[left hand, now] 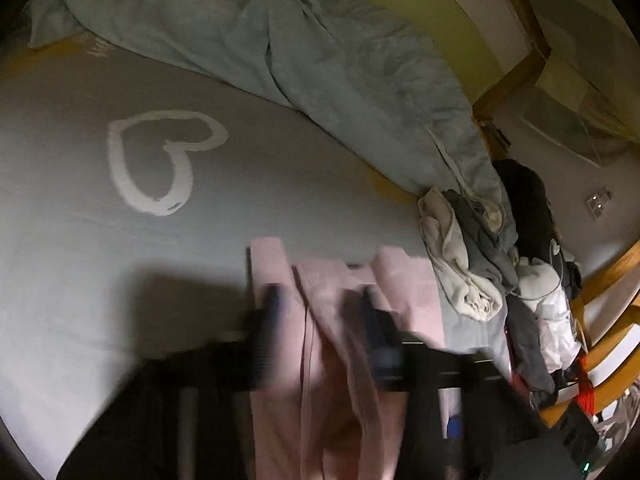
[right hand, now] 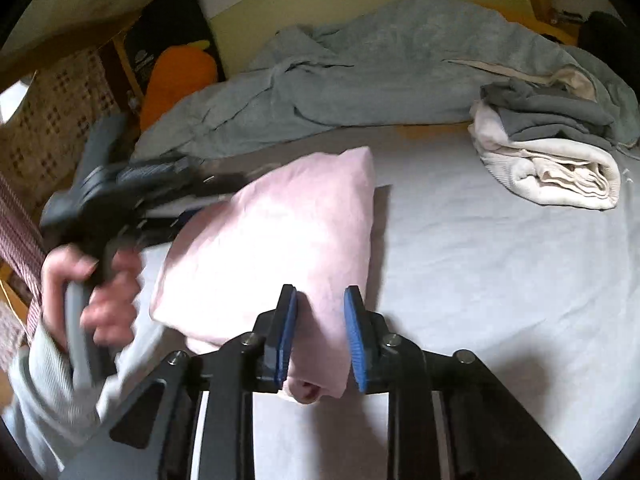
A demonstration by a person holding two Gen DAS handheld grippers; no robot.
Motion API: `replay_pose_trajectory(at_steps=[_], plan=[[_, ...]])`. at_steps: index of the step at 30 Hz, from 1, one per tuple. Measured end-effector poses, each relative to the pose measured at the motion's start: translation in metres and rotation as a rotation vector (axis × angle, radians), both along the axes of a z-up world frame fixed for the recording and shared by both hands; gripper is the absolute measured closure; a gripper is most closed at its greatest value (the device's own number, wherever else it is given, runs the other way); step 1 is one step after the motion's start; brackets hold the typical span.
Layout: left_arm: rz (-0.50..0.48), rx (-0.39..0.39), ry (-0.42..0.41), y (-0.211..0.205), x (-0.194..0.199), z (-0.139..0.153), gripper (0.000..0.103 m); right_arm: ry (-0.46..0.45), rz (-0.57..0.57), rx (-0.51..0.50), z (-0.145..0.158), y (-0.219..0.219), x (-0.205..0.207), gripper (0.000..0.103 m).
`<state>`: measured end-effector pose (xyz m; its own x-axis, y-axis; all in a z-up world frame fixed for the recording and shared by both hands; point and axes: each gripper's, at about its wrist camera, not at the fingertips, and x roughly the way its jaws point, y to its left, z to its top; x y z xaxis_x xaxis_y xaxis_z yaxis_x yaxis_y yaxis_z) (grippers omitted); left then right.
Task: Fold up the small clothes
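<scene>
Your right claw (right hand: 320, 338) straddles the pink garment (right hand: 280, 248) on the bed (right hand: 500, 280) without pinching its corner, while your left claw (right hand: 192, 196), seemingly closed, carries the far edge over to fold.

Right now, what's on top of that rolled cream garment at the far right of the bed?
A crumpled grey garment lies on the rolled cream garment. Behind both is the teal blanket. Anything under the roll is hidden.

The right gripper (right hand: 320, 336) tilts downward, its blue pads (right hand: 287, 332) standing apart — pink cloth lies between them. The left gripper (left hand: 320, 308), blurred, angles down too, gripped at its handle by a hand (right hand: 92, 292) — jaws closed.
</scene>
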<state>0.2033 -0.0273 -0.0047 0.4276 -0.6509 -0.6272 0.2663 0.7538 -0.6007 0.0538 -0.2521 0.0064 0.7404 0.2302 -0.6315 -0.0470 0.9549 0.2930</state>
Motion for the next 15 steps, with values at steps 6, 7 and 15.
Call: replay_pose_trajectory(at_steps=[6,7,15], plan=[[0.119,-0.036,-0.115,0.022,-0.004,0.005,0.101,-0.001,0.017,0.02,-0.006,0.004,0.001,0.078],[0.135,-0.027,-0.108,0.025,-0.005,0.004,0.101,-0.002,0.021,0.027,-0.006,0.004,0.0,0.078],[0.103,0.204,-0.067,0.0,-0.008,-0.018,0.097,-0.003,0.014,0.034,-0.006,0.005,0.003,0.078]])
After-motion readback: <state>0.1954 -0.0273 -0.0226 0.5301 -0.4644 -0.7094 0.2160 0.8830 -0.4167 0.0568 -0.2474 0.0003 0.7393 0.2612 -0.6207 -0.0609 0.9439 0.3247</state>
